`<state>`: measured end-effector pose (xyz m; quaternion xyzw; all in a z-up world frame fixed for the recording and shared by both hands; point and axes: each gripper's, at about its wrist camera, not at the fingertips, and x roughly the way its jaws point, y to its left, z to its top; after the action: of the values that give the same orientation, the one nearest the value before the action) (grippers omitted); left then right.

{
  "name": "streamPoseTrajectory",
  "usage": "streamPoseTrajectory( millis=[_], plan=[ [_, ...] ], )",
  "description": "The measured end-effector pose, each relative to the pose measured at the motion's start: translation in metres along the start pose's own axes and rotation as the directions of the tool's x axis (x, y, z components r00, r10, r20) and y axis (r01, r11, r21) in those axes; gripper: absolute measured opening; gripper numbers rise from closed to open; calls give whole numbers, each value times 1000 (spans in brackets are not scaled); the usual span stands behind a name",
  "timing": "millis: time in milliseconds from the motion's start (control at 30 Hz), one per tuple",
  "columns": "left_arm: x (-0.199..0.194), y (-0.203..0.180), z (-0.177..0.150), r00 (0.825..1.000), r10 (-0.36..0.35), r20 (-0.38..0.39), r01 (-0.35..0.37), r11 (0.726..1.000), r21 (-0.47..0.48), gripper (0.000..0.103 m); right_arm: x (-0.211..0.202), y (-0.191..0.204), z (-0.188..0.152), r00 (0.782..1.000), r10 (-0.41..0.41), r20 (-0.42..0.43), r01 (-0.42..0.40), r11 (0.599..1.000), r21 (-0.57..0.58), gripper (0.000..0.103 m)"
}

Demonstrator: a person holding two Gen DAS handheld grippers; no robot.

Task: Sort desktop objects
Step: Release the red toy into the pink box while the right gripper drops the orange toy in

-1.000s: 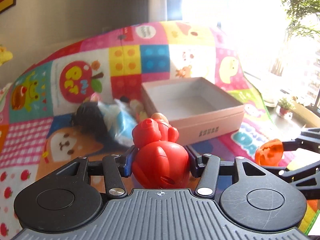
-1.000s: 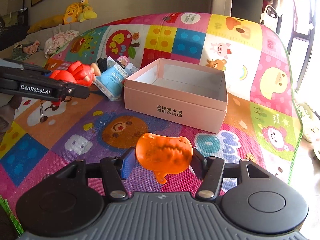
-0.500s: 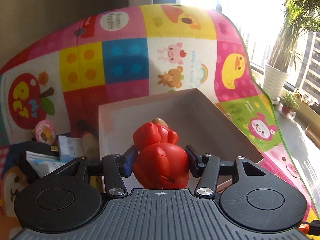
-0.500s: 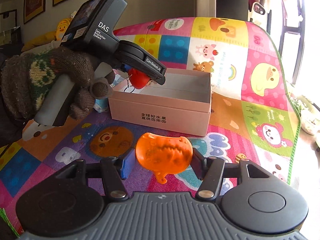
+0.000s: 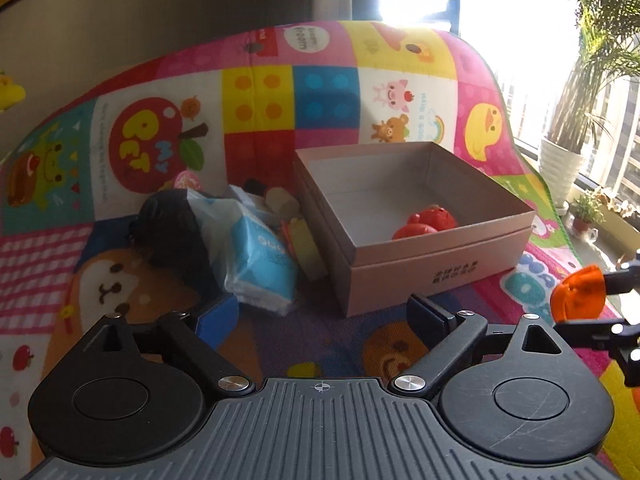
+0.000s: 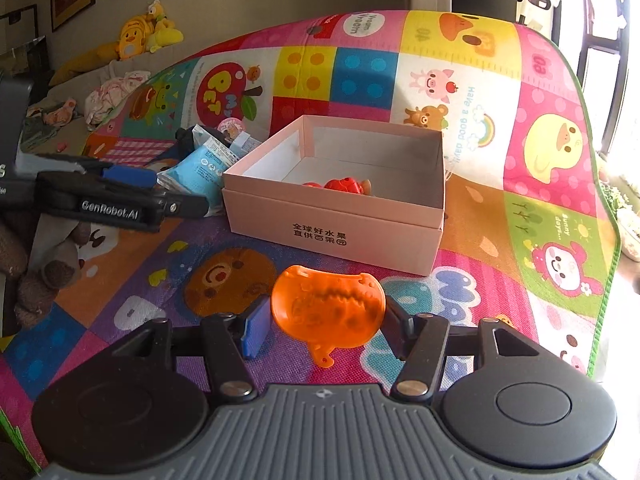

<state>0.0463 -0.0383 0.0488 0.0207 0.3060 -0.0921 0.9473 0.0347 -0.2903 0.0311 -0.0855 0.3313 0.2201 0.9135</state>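
My left gripper (image 5: 322,316) is opening, its jaws wide with nothing between them, and the red toy (image 5: 426,222) lies inside the pink box (image 5: 436,276). My right gripper (image 6: 326,322) clamps the orange toy (image 6: 328,308) above the play mat (image 6: 552,200), near the box's front.

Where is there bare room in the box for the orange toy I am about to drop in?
The pink box is mostly bare: the red toy lies alone near its front wall, so the back half and the corners by the far walls are free. Outside, the mat right of the box is bare; left of it, the blue packet and other clutter crowd together.
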Motion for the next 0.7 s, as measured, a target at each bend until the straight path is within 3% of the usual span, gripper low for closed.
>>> streamPoseTrajectory(
  millis=[133,333,567,600,700],
  plan=[
    [-7,18,-28,1000,6,-19,-7,999,-46,96,6,-23,52,996,-76,56,75,997,15,58],
    [-6,38,-46,1000,-11,-13,9,991,-135,97,75,-67,126,992,-99,-82,112,978,174,58],
    [-10,53,-52,999,-49,8,49,979,-200,100,147,-62,137,946,-150,-287,207,962,178,60],
    [-10,54,-53,998,-59,8,59,976,-207,100,149,-62,136,943,-151,-296,213,959,187,67],
    [-8,56,-54,997,-74,7,74,972,-224,100,138,-51,138,956,-168,-242,209,965,158,68]
  ],
)
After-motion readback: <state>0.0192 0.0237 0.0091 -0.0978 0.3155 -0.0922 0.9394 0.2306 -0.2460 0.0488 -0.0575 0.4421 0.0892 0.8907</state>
